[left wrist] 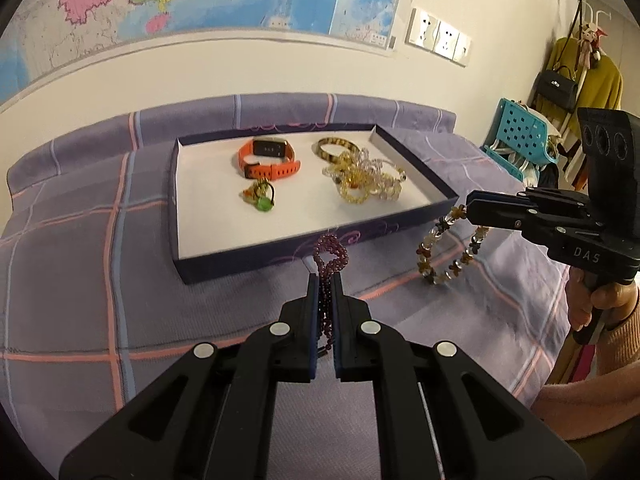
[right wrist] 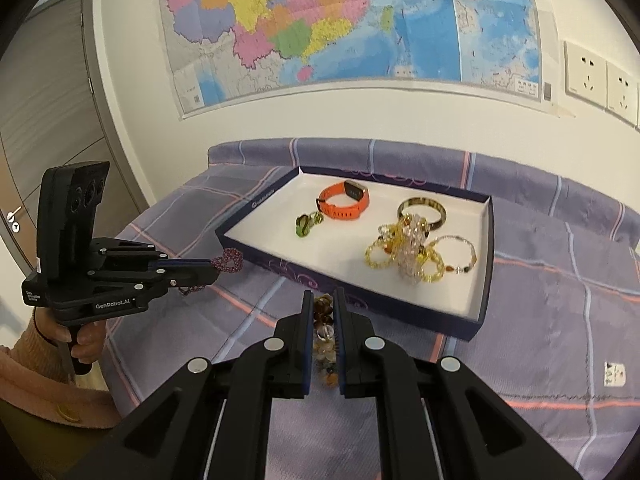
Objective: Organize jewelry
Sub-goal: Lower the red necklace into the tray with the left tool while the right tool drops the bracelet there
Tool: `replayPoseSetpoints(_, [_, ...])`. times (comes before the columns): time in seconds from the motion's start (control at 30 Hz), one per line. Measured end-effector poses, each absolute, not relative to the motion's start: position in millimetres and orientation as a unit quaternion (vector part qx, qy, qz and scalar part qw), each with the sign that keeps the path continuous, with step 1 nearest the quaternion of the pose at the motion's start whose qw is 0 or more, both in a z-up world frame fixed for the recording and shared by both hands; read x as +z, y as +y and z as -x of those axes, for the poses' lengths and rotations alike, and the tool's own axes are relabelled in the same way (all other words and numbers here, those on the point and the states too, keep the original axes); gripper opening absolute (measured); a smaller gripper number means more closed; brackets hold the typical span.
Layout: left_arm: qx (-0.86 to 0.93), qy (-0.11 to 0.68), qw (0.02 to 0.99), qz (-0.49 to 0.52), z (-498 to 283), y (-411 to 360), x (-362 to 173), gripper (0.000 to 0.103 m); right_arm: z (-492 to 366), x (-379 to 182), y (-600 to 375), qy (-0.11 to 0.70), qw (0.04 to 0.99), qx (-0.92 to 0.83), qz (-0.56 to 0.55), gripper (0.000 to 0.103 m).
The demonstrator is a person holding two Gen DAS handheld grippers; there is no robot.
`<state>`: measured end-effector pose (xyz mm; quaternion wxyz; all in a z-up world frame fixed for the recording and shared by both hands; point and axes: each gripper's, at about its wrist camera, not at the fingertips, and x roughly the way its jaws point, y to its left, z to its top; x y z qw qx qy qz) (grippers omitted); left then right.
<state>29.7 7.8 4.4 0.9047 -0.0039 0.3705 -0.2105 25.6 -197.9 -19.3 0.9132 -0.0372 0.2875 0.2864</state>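
Left wrist view: left gripper (left wrist: pixel 325 280) is clamped on a dark red bead bracelet (left wrist: pixel 331 254), held above the bedspread (left wrist: pixel 80 280) just short of the tray (left wrist: pixel 280 256). Right gripper (right wrist: pixel 321 300) is clamped on an amber bead bracelet (left wrist: pixel 452 248), likewise outside the tray. Already inside: orange watch (left wrist: pixel 268 158), bangle (left wrist: pixel 338 148), a heap of yellow bead bracelets (left wrist: pixel 368 182), green ring (left wrist: pixel 260 198). Judged nearly done; these two pieces remain. Checked purple bedspread against a wall with a map (right wrist: pixel 340 20) and sockets (left wrist: pixel 440 38).
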Motion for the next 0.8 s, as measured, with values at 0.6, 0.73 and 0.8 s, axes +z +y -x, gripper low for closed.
replayPoseSetpoints(0.6, [-0.206,0.355,0.912,0.008,-44.7,8.1,20.0,0.006,-38.4,6.3,-194.8,0.257,0.922,0.284,0.056,0.008])
replayPoseSetpoints(0.73, [-0.203,0.354,0.913,0.006,-49.6,7.6,21.8,0.006,-44.5,11.3,-194.2,0.252,0.923,0.284,0.055,0.008])
replayPoseSetpoints(0.8, [-0.203,0.354,0.913,0.007,-53.1,7.7,22.7,0.006,-46.6,13.1,-193.5,0.25,0.924,0.284,0.056,0.008])
